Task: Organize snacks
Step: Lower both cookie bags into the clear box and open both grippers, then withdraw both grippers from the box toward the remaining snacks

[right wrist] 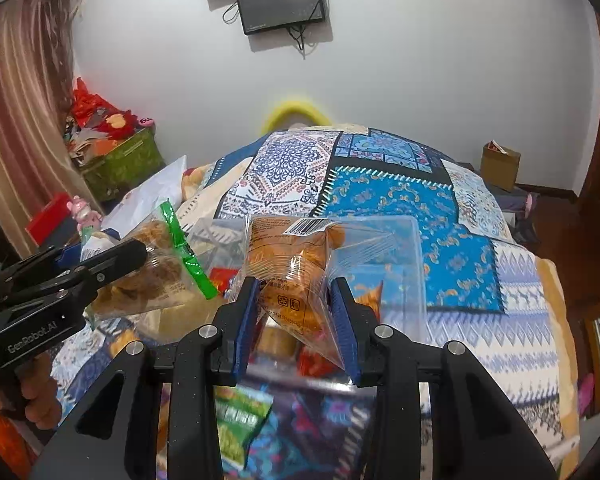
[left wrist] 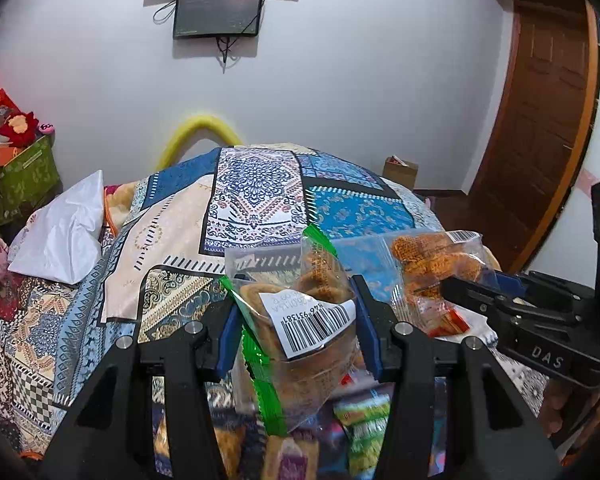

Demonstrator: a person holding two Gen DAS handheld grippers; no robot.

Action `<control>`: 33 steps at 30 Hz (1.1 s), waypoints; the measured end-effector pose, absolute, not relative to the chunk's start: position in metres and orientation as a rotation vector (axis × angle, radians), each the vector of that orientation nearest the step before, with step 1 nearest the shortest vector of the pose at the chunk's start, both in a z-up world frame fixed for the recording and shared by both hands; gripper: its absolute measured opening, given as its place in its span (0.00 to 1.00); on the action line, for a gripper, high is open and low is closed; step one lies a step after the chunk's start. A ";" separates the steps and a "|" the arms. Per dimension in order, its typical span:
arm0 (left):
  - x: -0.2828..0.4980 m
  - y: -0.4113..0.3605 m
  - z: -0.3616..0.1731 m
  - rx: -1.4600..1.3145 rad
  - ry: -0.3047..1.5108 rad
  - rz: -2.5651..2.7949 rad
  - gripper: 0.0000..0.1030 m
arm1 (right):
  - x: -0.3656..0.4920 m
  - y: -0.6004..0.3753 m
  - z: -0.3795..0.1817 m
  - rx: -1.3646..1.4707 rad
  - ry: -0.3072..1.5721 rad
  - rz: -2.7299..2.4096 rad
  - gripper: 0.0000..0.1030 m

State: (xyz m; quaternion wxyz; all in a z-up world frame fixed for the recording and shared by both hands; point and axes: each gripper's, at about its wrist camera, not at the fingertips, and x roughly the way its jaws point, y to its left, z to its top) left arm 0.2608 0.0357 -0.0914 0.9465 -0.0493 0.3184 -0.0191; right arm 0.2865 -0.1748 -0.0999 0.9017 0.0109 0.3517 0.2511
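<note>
My left gripper (left wrist: 296,316) is shut on a clear snack bag with green edges and a barcode label (left wrist: 300,332), full of brown pastries, held above the bed. It also shows in the right wrist view (right wrist: 156,272), held by the left gripper (right wrist: 140,248). My right gripper (right wrist: 294,300) is shut on a clear bag of orange fried snacks (right wrist: 296,256). The same orange bag (left wrist: 431,268) appears at the right of the left wrist view, with the right gripper (left wrist: 459,286) clamped on it. A clear plastic box (right wrist: 383,264) sits under the bags.
A patchwork bedspread (left wrist: 260,192) covers the bed. More snack packets, one green (right wrist: 236,424), lie below the grippers. A white plastic bag (left wrist: 64,232) lies at the left. A green bin (right wrist: 120,164) with clutter, a cardboard box (right wrist: 499,164) and a wooden door (left wrist: 539,120) stand around.
</note>
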 end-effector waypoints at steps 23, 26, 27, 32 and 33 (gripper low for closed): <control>0.346 0.030 -0.152 -0.069 0.764 0.029 0.49 | 0.344 -0.176 -0.155 0.002 0.853 0.434 0.35; 0.345 0.029 -0.152 -0.067 0.759 0.041 0.56 | 0.343 -0.172 -0.154 -0.040 0.847 0.416 0.43; 0.345 0.029 -0.152 -0.065 0.761 0.043 0.58 | 0.343 -0.171 -0.154 -0.055 0.842 0.402 0.47; 0.336 0.029 -0.148 -0.045 0.766 0.037 0.67 | 0.337 -0.168 -0.147 -0.118 0.822 0.366 0.63; 0.333 0.029 -0.146 -0.042 0.765 0.035 0.68 | 0.335 -0.168 -0.144 -0.128 0.813 0.358 0.66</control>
